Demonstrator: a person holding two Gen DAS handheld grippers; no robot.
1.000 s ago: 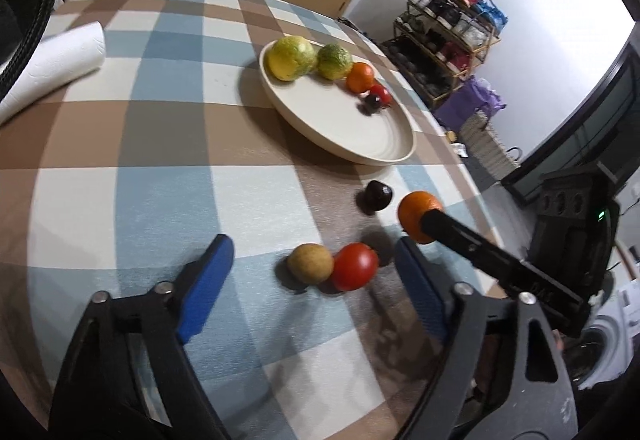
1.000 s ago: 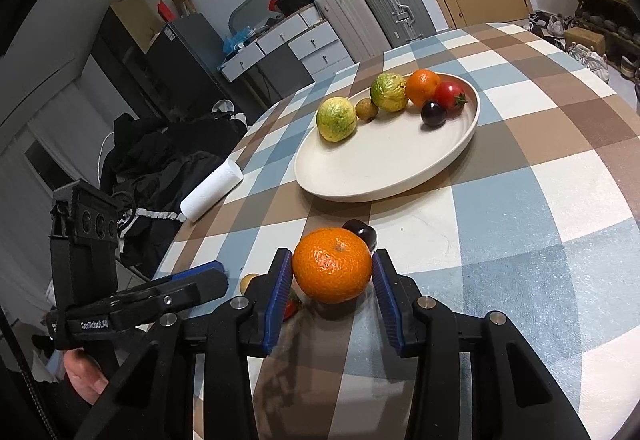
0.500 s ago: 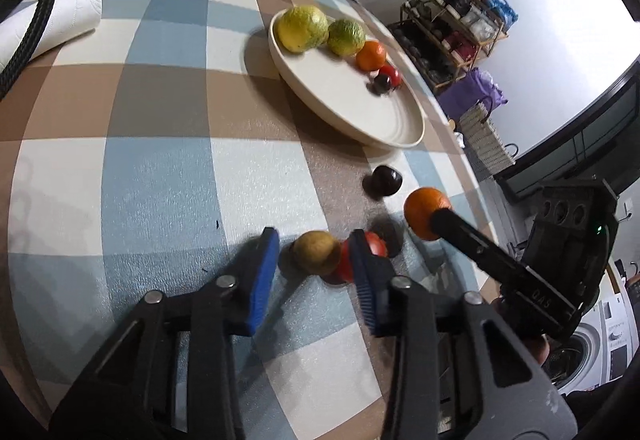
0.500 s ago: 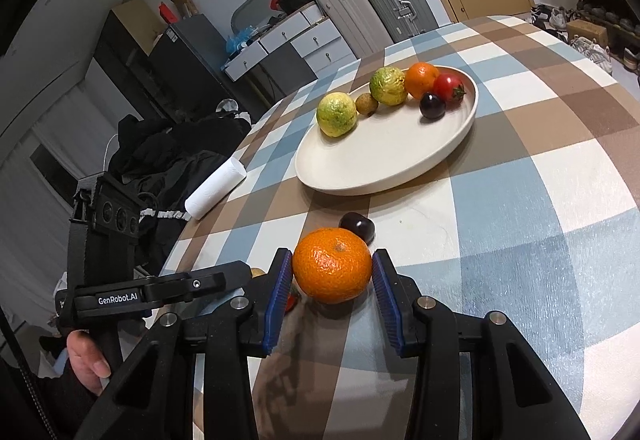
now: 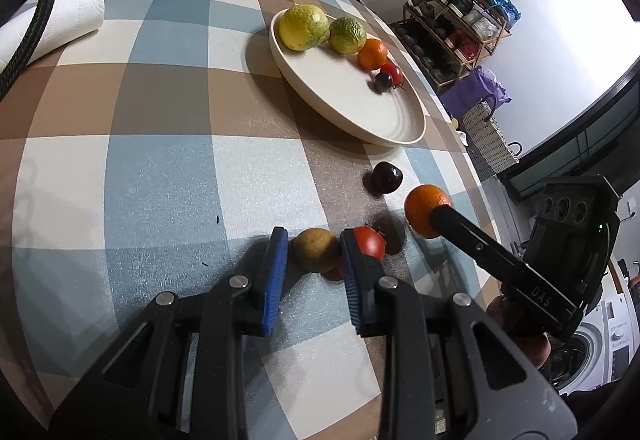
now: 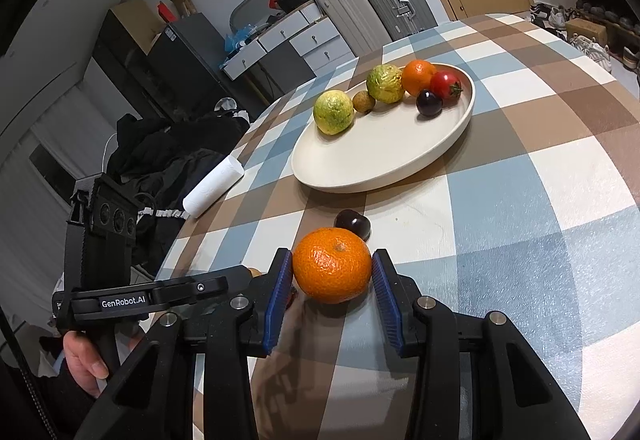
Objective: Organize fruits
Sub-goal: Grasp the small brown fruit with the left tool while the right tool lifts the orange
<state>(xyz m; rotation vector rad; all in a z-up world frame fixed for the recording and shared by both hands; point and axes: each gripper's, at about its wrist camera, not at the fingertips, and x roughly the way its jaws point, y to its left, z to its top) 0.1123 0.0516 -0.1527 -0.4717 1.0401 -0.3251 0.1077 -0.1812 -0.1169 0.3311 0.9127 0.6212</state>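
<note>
2 grippers at work over a checked table. Right gripper: clamped on a tangerine, held clear of the cloth, short of the plate. Left gripper: fingers narrowed around a small brown fruit, which sits between the blue pads; whether they press it yet, cannot tell. Loose items on the table: 1 tomato touching the brown fruit, 1 dark plum near the plate's edge. Plate contents: 2 green-yellow fruits, 1 small brown fruit, 1 tangerine, 1 tomato, 1 plum, ranged along the far rim. Step in hand, by judgement: gathering the loose fruit. Next move calls for carrying the tangerine over the rim to bare plate, and a firm, gentle close on the brown fruit without nudging the tomato.
</note>
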